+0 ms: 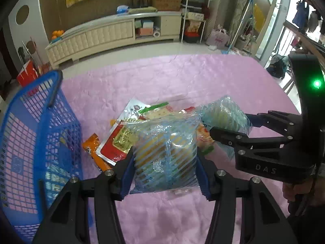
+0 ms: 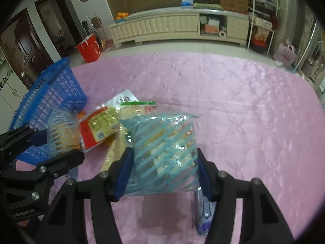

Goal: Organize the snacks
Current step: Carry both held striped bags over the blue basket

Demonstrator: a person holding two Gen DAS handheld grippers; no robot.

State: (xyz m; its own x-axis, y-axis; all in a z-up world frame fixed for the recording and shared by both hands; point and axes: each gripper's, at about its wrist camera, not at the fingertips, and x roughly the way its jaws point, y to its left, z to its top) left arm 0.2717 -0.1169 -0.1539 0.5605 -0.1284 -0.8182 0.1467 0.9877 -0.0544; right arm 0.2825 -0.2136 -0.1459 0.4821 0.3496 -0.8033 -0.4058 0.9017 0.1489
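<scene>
Two claws each clench a blue-striped snack bag over a bench covered in pink cloth (image 1: 203, 77). In the left wrist view, the left claw (image 1: 165, 161) grips its striped bag (image 1: 165, 152) at the lower center of the frame, blue pads pressed to both sides, the bag's long axis running up the frame, away from the camera, its crimped top edge toward the far wall. At right center of that frame, the right claw (image 1: 229, 130) holds a second striped bag (image 1: 225, 113). In the right wrist view, that second bag (image 2: 162, 152) fills the lower center, tilted, its top edge leaning to the upper right. Behind the bags lies a loose pile: a red-and-gold packet (image 1: 117, 142), an orange packet (image 1: 95, 152) and a green-topped pack (image 1: 156, 106). A blue mesh basket (image 1: 30, 132) stands at the left edge of the frame, just beside the pile.
</scene>
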